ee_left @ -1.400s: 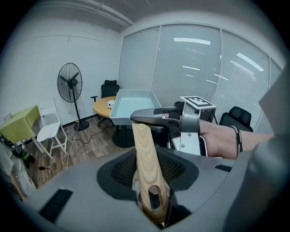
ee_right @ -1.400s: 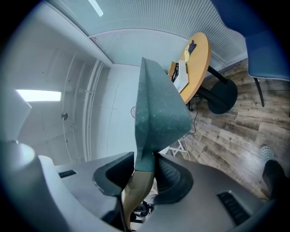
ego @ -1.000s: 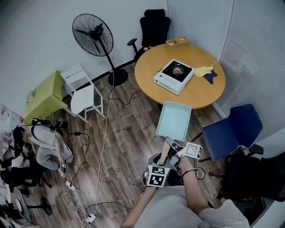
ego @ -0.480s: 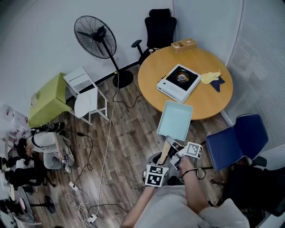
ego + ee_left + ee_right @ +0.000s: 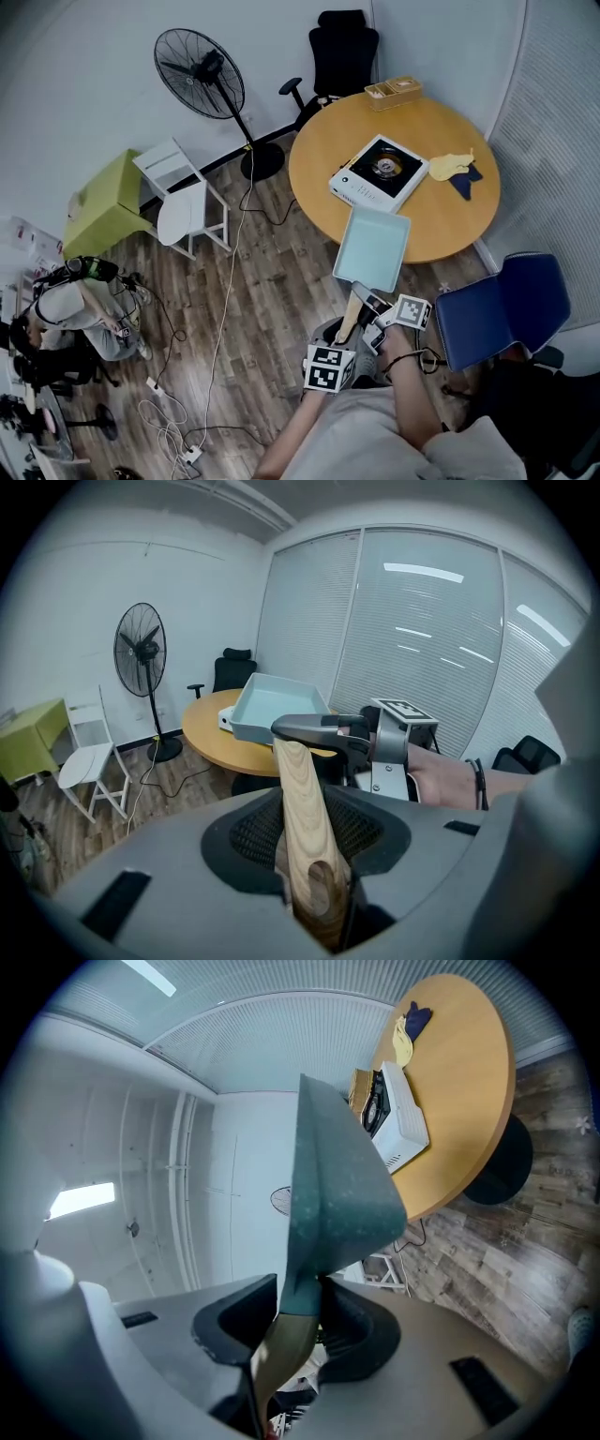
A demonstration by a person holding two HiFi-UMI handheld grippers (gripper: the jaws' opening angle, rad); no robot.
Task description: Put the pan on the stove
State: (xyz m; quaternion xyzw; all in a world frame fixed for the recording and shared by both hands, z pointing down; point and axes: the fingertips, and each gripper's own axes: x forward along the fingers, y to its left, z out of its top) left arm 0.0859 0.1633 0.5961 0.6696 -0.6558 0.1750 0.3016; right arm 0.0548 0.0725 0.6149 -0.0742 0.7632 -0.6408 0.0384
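Observation:
A pale blue square pan with a wooden handle hangs in the air, its far edge just over the near rim of the round wooden table. My left gripper is shut on the handle's end. My right gripper is shut on the handle close to the pan body. The stove, a white portable burner with a black top, sits on the table beyond the pan. It also shows in the right gripper view as the stove.
On the table lie a yellow cloth, a dark cloth and a wooden box. A blue chair stands right of me, a black office chair behind the table. A fan, white chair, green table, floor cables and a crouching person are left.
The pan, held in both grippers, has moved forward towards the table; its far edge now reaches over the table's near rim. Both grips look unchanged.

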